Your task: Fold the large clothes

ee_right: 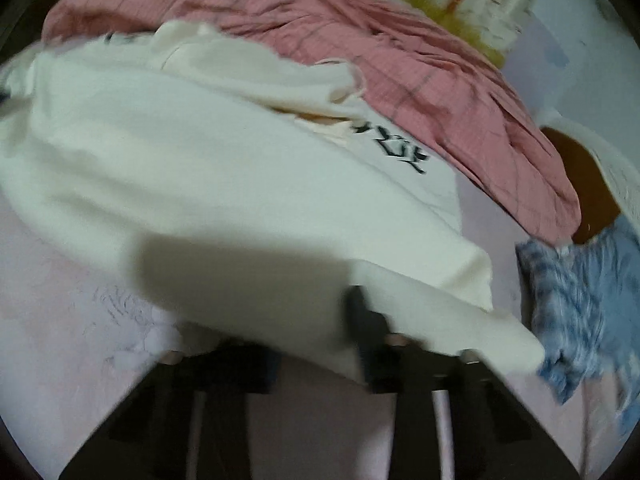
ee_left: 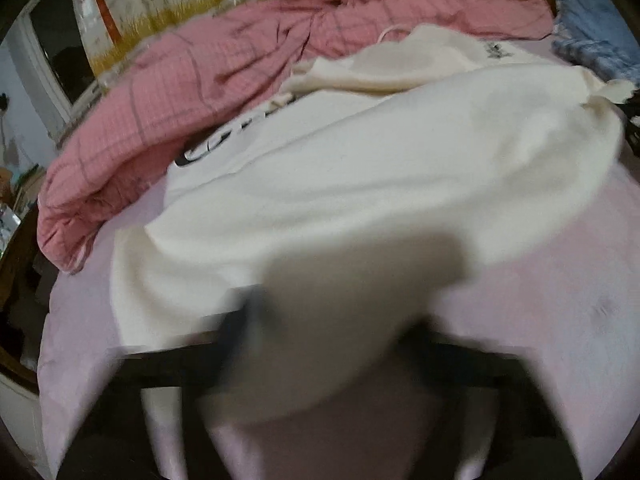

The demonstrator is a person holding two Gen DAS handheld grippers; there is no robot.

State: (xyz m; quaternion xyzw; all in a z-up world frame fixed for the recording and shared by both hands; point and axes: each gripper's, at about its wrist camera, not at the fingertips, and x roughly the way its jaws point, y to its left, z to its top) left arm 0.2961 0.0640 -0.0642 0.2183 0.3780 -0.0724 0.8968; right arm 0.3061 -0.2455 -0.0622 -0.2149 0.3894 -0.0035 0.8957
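Both grippers grip the near hem of a cream sweatshirt (ee_left: 360, 168) — the left gripper (ee_left: 336, 332) and the right gripper (ee_right: 320, 332), each with jaws pinched on a fold of the fabric. It sprawls across a pale pink bedsheet (ee_left: 560, 280), black lettering showing, beside a rumpled pink checked quilt (ee_left: 168, 92) — a blue plaid garment (ee_right: 580, 300) lies at one side.

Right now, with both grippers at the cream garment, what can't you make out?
- Left wrist view: left gripper jaws hidden under the draped cream garment; grip unconfirmed.
- Right wrist view: right gripper, one finger shows, the other is covered by cloth.
- Black print: blurred, partly folded under, unreadable.
- Blue cloth: cut off by the frame edge.
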